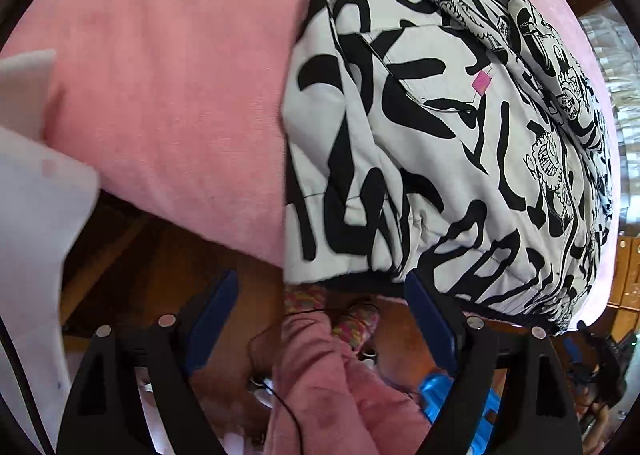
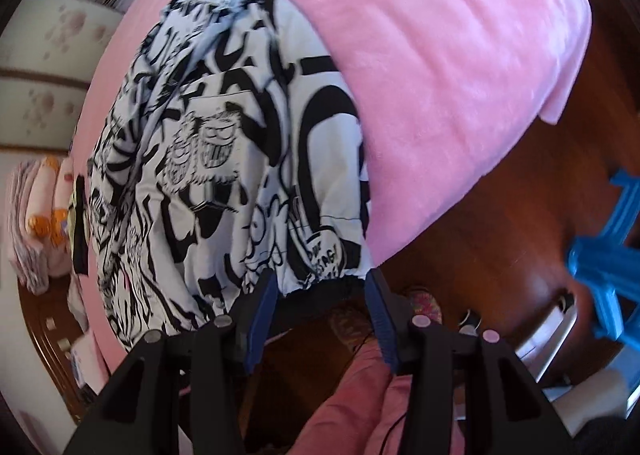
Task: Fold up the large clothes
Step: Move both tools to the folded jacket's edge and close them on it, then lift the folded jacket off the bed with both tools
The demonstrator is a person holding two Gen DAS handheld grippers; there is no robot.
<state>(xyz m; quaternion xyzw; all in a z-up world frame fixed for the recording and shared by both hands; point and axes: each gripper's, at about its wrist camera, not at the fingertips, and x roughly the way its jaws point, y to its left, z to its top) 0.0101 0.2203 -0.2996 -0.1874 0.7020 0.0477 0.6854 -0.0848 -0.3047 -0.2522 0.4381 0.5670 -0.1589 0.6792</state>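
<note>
Lying on one pink blanket (image 1: pixel 168 95), one printed jacket (image 1: pixel 440 143); left tongs (image 1: pixel 320 295) and right tongs (image 2: pixel 320 291) both released.

Home bedroom — pink bedspread (image 1: pixel 168 87), folded laundry (image 2: pixel 36 215).

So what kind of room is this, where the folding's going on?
Most likely a home bedroom or living room. A printed jacket lies on a pink blanket spread over a dark wooden surface, with folded linens stacked to one side.
</note>
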